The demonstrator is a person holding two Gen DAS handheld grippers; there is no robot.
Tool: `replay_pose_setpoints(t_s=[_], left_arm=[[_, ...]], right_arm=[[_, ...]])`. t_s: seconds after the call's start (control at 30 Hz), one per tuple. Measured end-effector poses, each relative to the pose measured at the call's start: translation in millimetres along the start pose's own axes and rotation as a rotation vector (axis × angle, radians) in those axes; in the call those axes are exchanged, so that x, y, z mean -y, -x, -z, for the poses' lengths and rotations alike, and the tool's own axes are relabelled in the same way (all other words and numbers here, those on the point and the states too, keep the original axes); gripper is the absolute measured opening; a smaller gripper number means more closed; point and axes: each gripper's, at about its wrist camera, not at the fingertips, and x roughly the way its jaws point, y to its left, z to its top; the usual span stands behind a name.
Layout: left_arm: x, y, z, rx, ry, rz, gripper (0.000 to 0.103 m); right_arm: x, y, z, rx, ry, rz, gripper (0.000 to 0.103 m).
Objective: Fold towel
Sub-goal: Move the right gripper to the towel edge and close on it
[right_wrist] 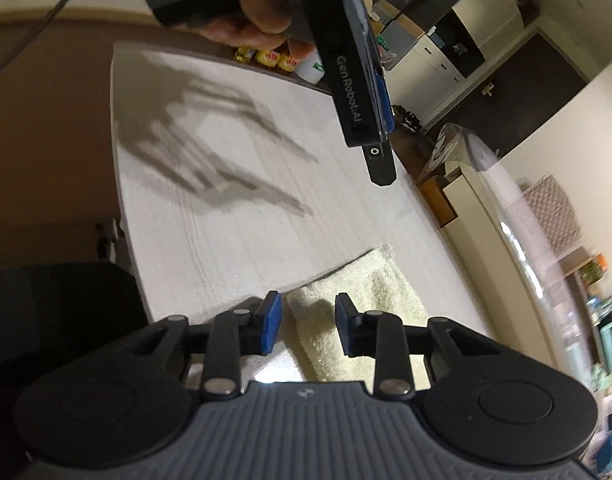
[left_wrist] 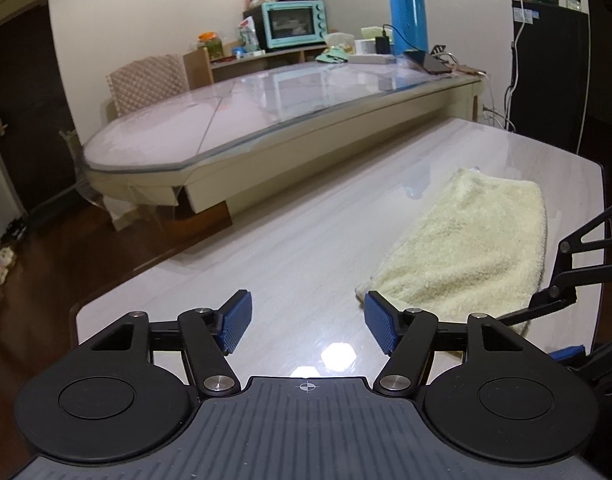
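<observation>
Left hand-held gripper [left_wrist: 306,320] agape over table [left_wrist: 266,248]; towel [left_wrist: 466,248] beside.

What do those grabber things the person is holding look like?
Each one is black, with a ribbed grey body and two round black discs. The left gripper and right gripper both end in blue ridged pads. Seen from the side, the left one has white "GenRobot.AI" lettering. A bare hand grips its handle.
</observation>
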Motion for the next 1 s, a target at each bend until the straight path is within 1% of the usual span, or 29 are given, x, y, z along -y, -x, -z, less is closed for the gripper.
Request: replay_pose_setpoints(t_s=[0.03,0.13,0.27,0.3,0.33,0.37,0.4,0.5,0.57,0.63,0.67,0.83,0.93,1.0], left_arm=[[-1,0,1,0.002,0.003,0.0,0.069],[-1,1,2,0.003,0.003,0.008,0.069],[6,-1,1,-0.017,-0.056,0.044,0.069],[9,-2,0,-0.023,-0.086,0.067,0.069],[11,-2,0,-0.027,-0.108,0.08,0.069],[15,-3,0,-0.033,-0.15,0.094,0.069],[20,-3,1,-0.038,-0.191,0.108,0.069],[37,-4,5,-0.048,-0.313,0.146,0.069],[48,-5,9,-0.048,-0.377,0.151,0.069],[64,-7,14,-0.04,-0.471,0.156,0.069],[70,-7,17,-0.033,-0.506,0.153,0.069],[84,-14,21,-0.014,-0.609,0.15,0.067],[88,-20,22,-0.003,-0.671,0.15,0.066],[91,-24,23,0.002,-0.71,0.157,0.062]], right_arm=[[-2,-3,-1,-0.004,0.013,0.006,0.02],[-8,-9,-1,0.002,0.052,0.022,0.011],[-2,-8,4,0.03,0.03,-0.009,0.009],[3,-3,9,0.054,0.02,-0.033,0.009],[2,-1,8,0.057,0.018,-0.037,0.009],[10,7,13,0.078,-0.018,-0.083,0.009],[13,10,15,0.087,-0.028,-0.092,0.009],[38,26,25,0.118,-0.156,-0.181,0.009],[47,32,28,0.126,-0.191,-0.205,0.009],[71,40,35,0.151,-0.294,-0.267,0.009],[78,42,36,0.155,-0.312,-0.278,0.009],[111,52,43,0.18,-0.404,-0.331,0.009],[118,59,45,0.189,-0.432,-0.342,0.009],[124,63,46,0.193,-0.445,-0.341,0.009]])
